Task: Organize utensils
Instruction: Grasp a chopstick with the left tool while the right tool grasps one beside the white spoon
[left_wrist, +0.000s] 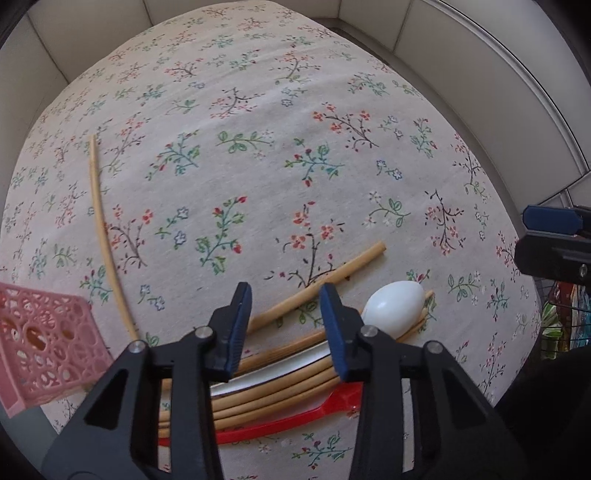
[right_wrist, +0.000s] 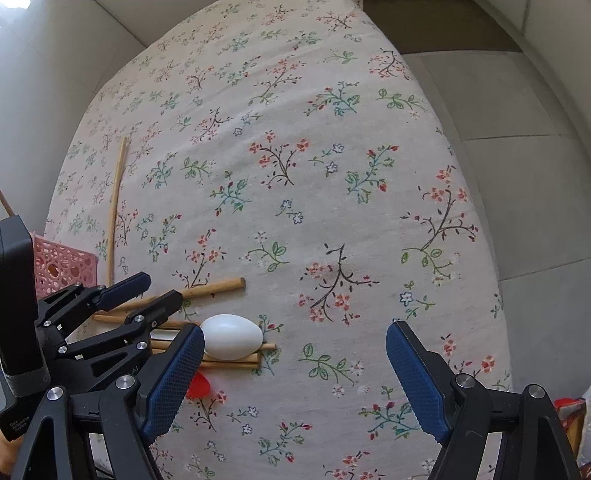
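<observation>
Left gripper (left_wrist: 286, 328) jaws parted, nothing between them, hovering over a pile of wooden chopsticks (left_wrist: 295, 373) on the floral tablecloth (left_wrist: 258, 166). White spoon (left_wrist: 393, 306) lies bowl-down across the pile; red utensil (left_wrist: 295, 417) at its near edge, likely a spoon or fork, type unclear. One lone chopstick (left_wrist: 103, 229) lies well apart, left. Pink basket (left_wrist: 44, 343) at the table's left edge. Right gripper (right_wrist: 295, 380) wide apart, empty, right of the pile.

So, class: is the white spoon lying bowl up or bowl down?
Bowl down: the white spoon shows its rounded back, resting across the wooden chopsticks.
</observation>
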